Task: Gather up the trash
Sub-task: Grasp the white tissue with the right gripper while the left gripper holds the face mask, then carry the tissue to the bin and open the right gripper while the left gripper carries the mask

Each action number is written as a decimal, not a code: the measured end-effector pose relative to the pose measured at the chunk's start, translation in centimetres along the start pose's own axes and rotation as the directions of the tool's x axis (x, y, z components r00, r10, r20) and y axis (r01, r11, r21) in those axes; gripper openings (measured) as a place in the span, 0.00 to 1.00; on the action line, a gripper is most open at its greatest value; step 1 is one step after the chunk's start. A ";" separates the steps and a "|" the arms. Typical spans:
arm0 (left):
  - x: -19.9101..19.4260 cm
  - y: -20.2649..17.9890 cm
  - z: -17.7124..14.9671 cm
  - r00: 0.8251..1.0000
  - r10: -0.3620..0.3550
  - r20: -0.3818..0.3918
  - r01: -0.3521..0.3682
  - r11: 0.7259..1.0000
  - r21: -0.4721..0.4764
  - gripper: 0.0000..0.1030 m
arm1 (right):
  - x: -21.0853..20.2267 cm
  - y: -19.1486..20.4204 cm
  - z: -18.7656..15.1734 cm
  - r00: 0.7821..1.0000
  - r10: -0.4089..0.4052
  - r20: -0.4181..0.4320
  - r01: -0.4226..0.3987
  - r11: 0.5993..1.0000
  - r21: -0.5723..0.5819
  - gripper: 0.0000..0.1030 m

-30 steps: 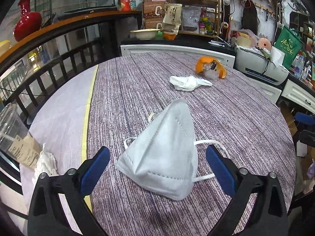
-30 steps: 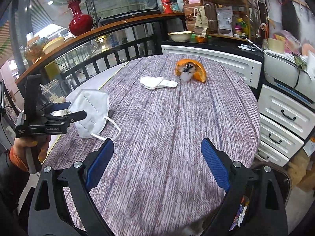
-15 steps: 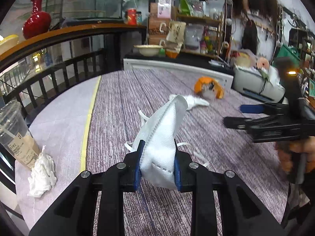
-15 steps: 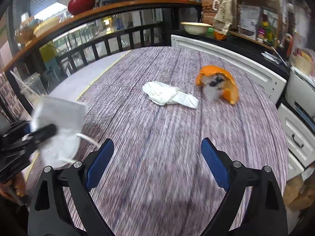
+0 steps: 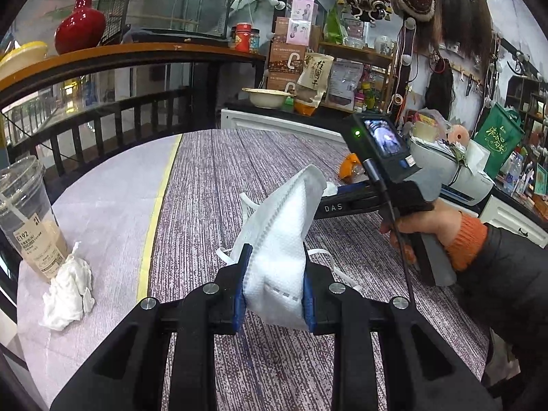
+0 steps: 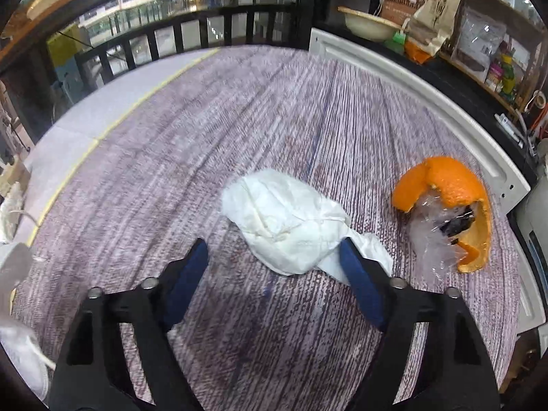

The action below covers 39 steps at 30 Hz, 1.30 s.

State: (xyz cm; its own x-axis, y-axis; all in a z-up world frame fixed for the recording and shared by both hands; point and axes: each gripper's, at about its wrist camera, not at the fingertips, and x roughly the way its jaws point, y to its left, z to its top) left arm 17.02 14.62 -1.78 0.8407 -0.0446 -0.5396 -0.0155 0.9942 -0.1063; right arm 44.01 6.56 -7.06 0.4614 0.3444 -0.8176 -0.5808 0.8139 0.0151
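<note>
Our left gripper (image 5: pixel 274 286) squeezed the white mask (image 5: pixel 282 239) and lifted it. Our right gripper (image 6: pixel 274 263) moved to the crumpled tissue (image 6: pixel 291 219), its jaws closing around it.

a round table (image 5: pixel 212 171) in purple striped cloth stands by a dark wooden railing (image 5: pixel 102 109) and cluttered shelves (image 5: pixel 356 58).

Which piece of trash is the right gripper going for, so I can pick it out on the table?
On the round table with the purple streaked cloth, look between the right gripper and the white cabinet edge. The crumpled white tissue lies there, with the gripper's jaws, which have just been closing, either side of its near end. Unlike the orange peel with clear plastic beside it, it is plain white, soft and flat.
</note>
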 end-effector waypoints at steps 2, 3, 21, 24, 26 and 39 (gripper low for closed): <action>0.1 -0.2 -0.1 1.000 -0.003 -0.002 0.003 1.000 0.004 0.25 | -0.1 -0.3 0.1 1.000 -0.008 0.006 0.008 1.000 0.007 0.47; 0.1 -0.3 -0.2 1.000 -0.003 -0.002 0.003 1.000 0.006 0.25 | -0.3 -0.5 0.0 1.000 -0.002 0.010 0.001 1.000 0.010 0.30; -0.7 -1.5 -0.3 1.000 0.012 0.000 -0.012 1.000 0.027 0.25 | -11.6 1.0 -7.5 0.980 0.083 0.179 -0.084 0.996 -0.005 0.11; -1.0 -2.1 -0.4 1.000 0.006 -0.005 -0.006 1.000 0.029 0.25 | -13.6 0.8 -9.2 0.975 0.103 0.196 -0.106 0.994 0.005 0.11; -1.2 -2.6 -0.4 1.000 0.003 -0.006 -0.003 0.999 0.033 0.25 | -14.8 0.7 -10.3 0.972 0.106 0.210 -0.109 0.994 0.002 0.11; -2.7 -7.3 -1.4 0.999 -0.036 -0.003 0.036 0.995 0.095 0.25 | -21.0 -1.7 -18.1 0.954 0.057 0.294 -0.082 0.994 0.075 0.11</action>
State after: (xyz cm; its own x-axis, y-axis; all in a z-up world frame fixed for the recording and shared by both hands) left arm 14.16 7.39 -0.72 0.8389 -0.0807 -0.5383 0.0663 0.9967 -0.0461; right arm 23.18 -10.54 -0.32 0.6044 0.5122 -0.6102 -0.5647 0.8157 0.1254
